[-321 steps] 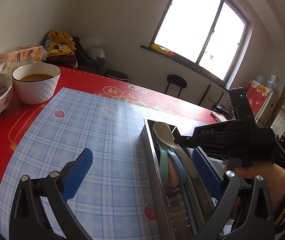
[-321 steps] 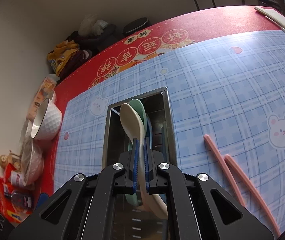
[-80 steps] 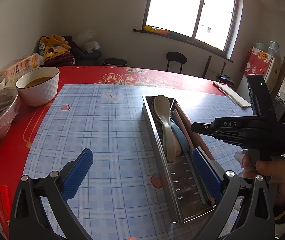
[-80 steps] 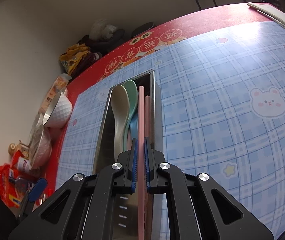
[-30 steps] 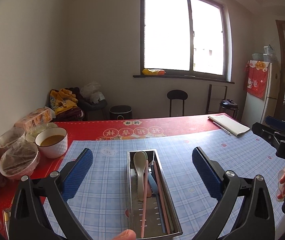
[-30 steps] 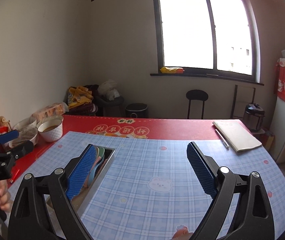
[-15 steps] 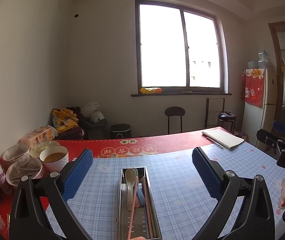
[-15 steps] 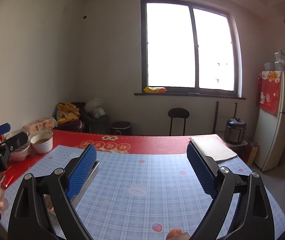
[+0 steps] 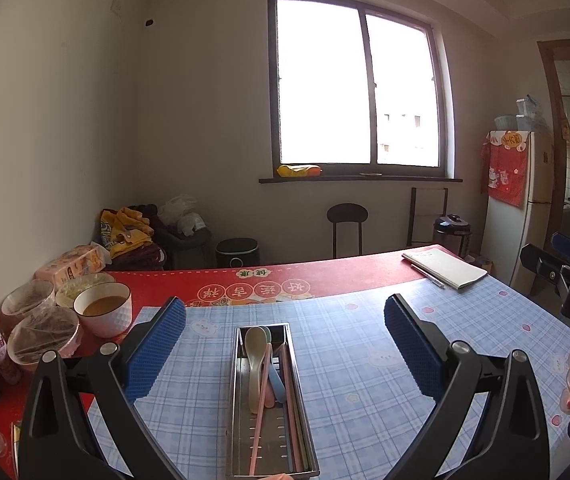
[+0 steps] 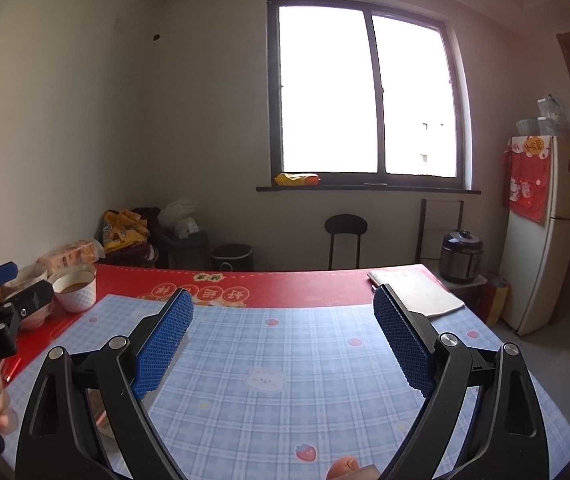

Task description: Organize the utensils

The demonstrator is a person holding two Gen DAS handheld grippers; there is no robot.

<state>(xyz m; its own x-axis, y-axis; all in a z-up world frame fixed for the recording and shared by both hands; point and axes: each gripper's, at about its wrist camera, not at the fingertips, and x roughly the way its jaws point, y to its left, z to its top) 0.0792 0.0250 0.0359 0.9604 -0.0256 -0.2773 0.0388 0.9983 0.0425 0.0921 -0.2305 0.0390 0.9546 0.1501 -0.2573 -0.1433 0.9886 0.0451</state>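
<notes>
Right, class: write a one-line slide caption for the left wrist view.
Open left tongs above a steel tray of spoons and pink chopsticks on a checked tablecloth.

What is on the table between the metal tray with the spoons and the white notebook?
Nothing: in the left wrist view, only bare blue checked cloth lies between the metal tray and the notebook.
</notes>
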